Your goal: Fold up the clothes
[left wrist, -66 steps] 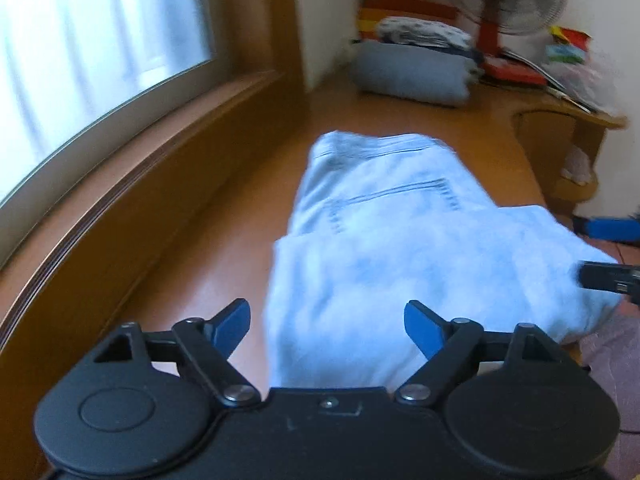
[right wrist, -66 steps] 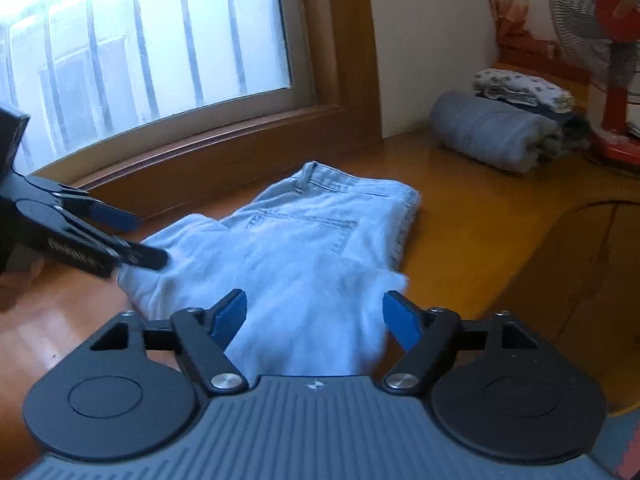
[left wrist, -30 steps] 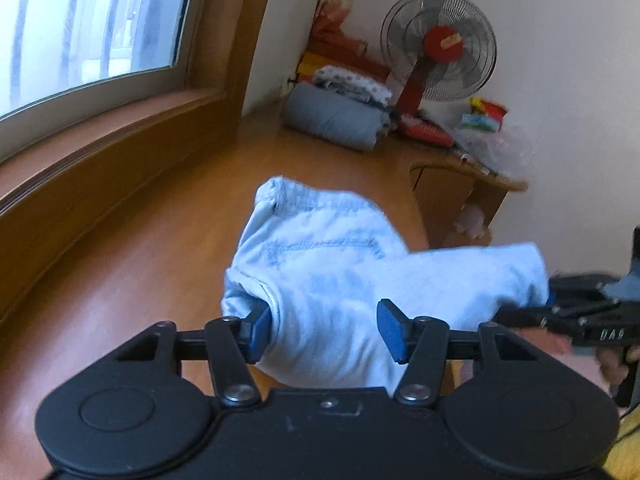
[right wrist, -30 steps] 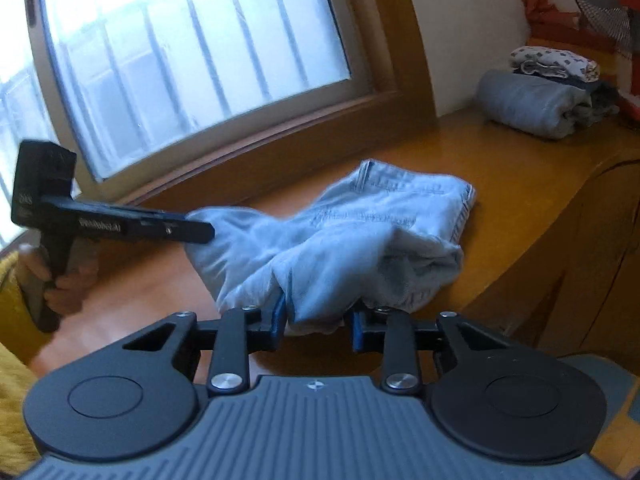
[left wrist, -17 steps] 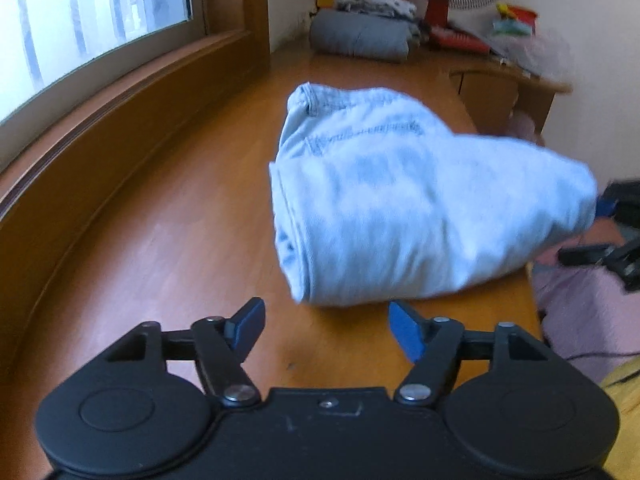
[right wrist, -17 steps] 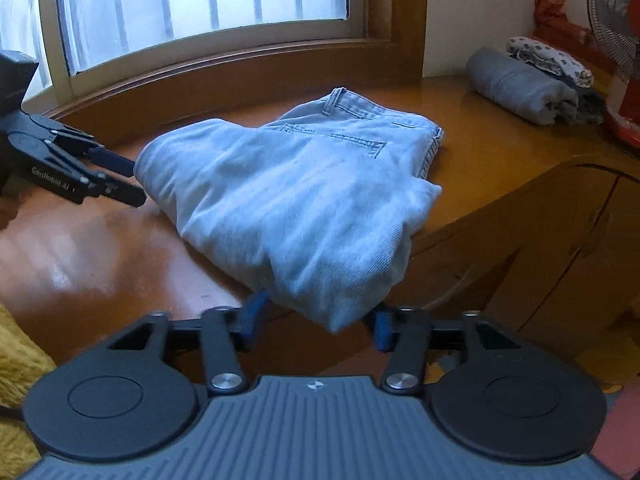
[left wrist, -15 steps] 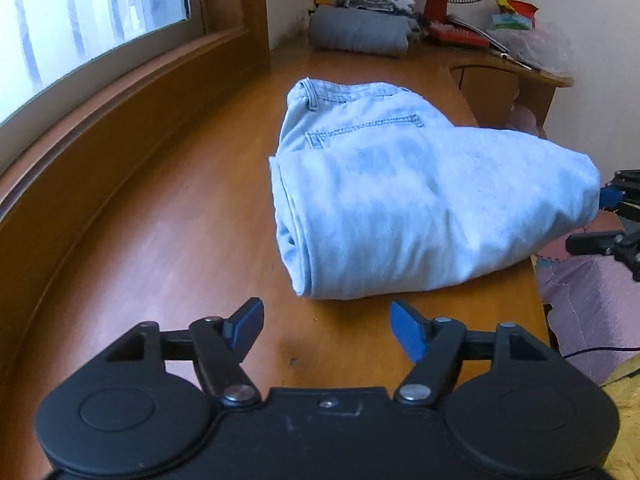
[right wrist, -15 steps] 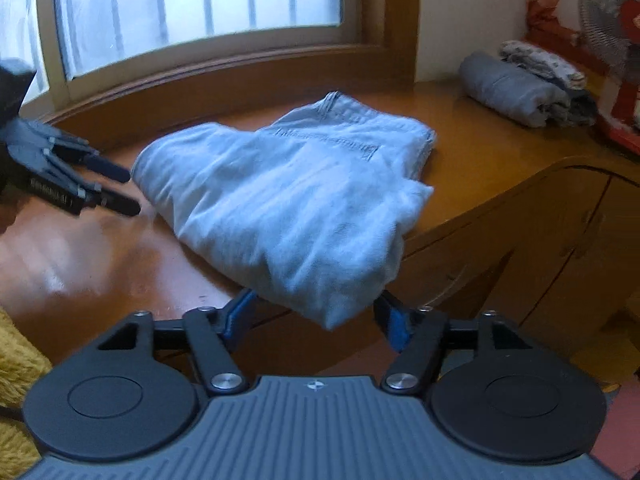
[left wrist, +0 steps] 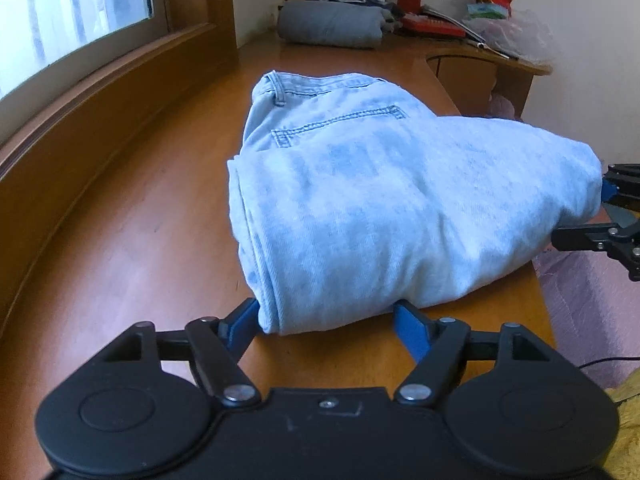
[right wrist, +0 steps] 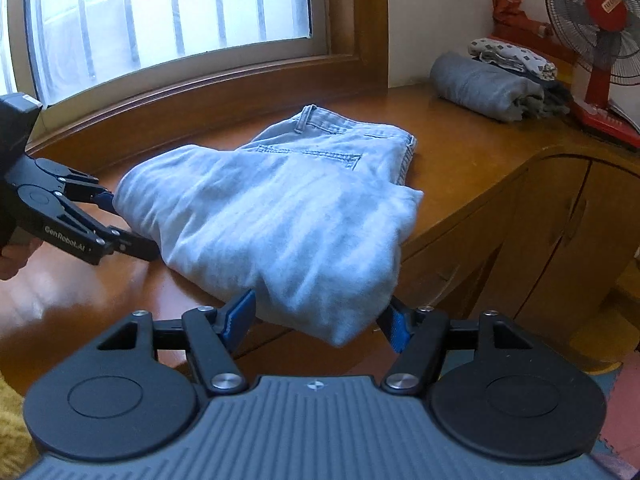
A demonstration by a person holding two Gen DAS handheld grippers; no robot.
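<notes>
— Wooden tabletop (left wrist: 132, 240) under the barred window (right wrist: 168, 12), was it? Where did the jeans sit?

— The folded light-blue jeans (left wrist: 380, 200) lay near the tabletop's front edge, one folded corner overhanging it; a rolled grey garment (right wrist: 484, 86) and a red fan (right wrist: 600, 40) stood at the far end.

— And the tools?

— The left hand-held gripper (left wrist: 328, 320) had just been opening; its blue pads flanked the near fold without pinching. The right hand-held gripper (right wrist: 316, 316) stood spread around the overhanging corner, gripping nothing.
</notes>
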